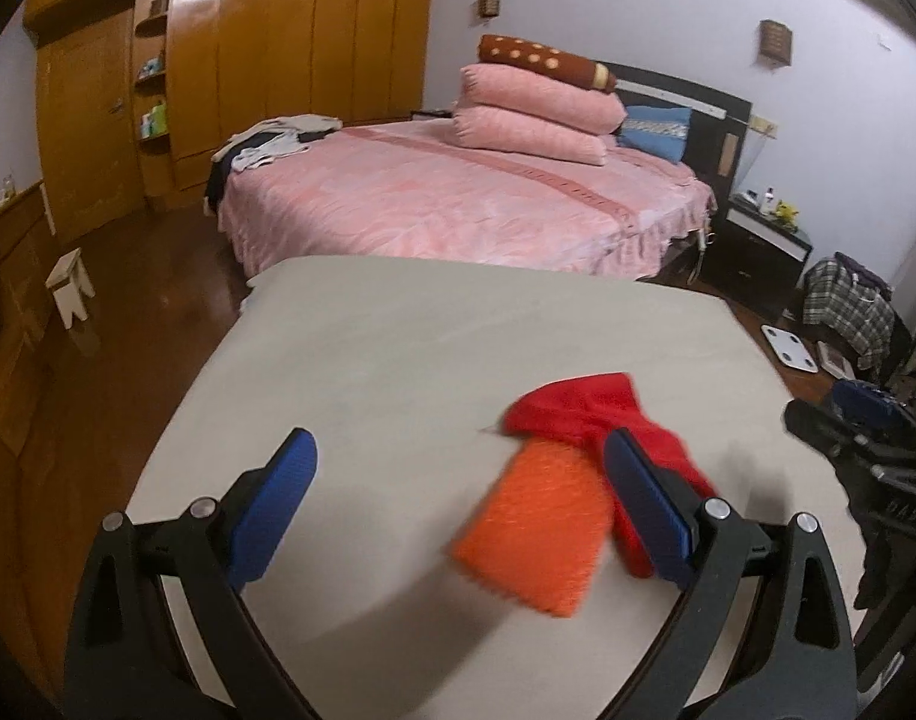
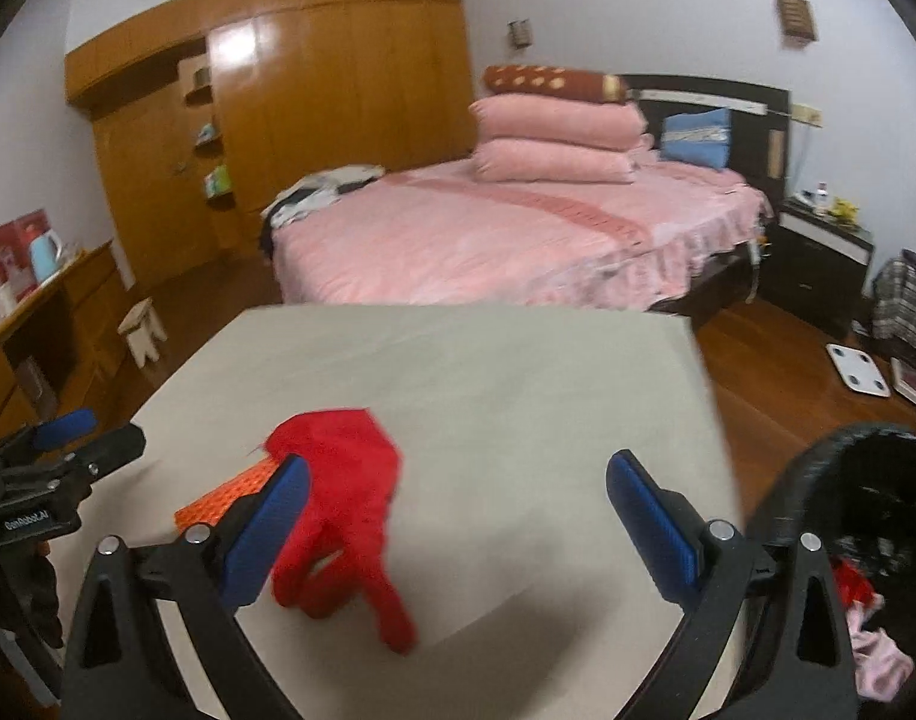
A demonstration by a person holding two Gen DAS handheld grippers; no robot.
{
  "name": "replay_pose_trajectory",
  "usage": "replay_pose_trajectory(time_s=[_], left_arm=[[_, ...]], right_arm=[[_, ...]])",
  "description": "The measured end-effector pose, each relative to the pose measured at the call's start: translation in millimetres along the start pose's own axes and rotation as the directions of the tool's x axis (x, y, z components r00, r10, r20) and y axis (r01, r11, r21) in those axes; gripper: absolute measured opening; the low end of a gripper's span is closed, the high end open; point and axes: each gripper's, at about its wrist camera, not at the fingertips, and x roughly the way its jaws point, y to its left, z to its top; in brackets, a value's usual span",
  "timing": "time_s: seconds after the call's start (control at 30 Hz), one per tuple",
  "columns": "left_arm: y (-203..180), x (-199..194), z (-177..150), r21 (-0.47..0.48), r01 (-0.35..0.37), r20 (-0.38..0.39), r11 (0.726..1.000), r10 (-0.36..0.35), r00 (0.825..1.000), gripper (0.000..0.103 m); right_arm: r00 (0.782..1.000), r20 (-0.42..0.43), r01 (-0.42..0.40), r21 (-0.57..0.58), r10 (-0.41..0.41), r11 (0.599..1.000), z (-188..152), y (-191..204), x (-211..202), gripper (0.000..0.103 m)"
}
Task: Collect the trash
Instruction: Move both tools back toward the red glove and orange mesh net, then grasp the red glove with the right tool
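left gripper (image 1: 458, 504): fingers spread, empty | right gripper (image 2: 458, 516): fingers spread, empty | red cloth (image 2: 338, 480) overlaps orange mesh pad (image 1: 533, 534) on beige table (image 1: 398, 348), bin (image 2: 848, 516) just beside table | judged soft, light, limp: pinch bunched middle

Left hand-held gripper (image 1: 461, 468): two black, curved arms that fork into a Y, each ending in a ribbed blue rectangular pad (image 1: 647, 501). Two round silver screws sit on each arm just behind the pad. Right hand-held gripper (image 2: 458, 489): the same build, with black arms, blue ribbed pads (image 2: 653, 519) and paired silver screws behind each pad. Seen from the right wrist view, the left unit's black body carries small white lettering, too blurred to read with confidence.
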Motion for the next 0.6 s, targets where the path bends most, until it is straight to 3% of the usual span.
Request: replay_pose_trajectory(time_s=[0.27, 0.43, 0.6], left_arm=[[23.1, 12.0, -1.3, -0.013, -0.030, -0.011, 0.999, 0.030, 0.999, 0.094], [29.7, 21.0, -5.0, -0.016, -0.036, -0.025, 0.999, 0.035, 0.999, 0.094], [34.9, 29.3, -8.8, -0.028, -0.039, -0.043, 0.999, 0.038, 0.998, 0.094]], right_arm=[[0.993, -0.097, -0.069, -0.056, 0.063, 0.996, -11.2, 45.5, 48.9, 0.097], [0.988, -0.140, -0.077, -0.074, 0.066, 0.994, -15.3, 52.7, 64.4, 0.095], [0.977, -0.200, -0.089, -0.078, 0.072, 0.993, -22.4, 53.7, 75.5, 0.084]])
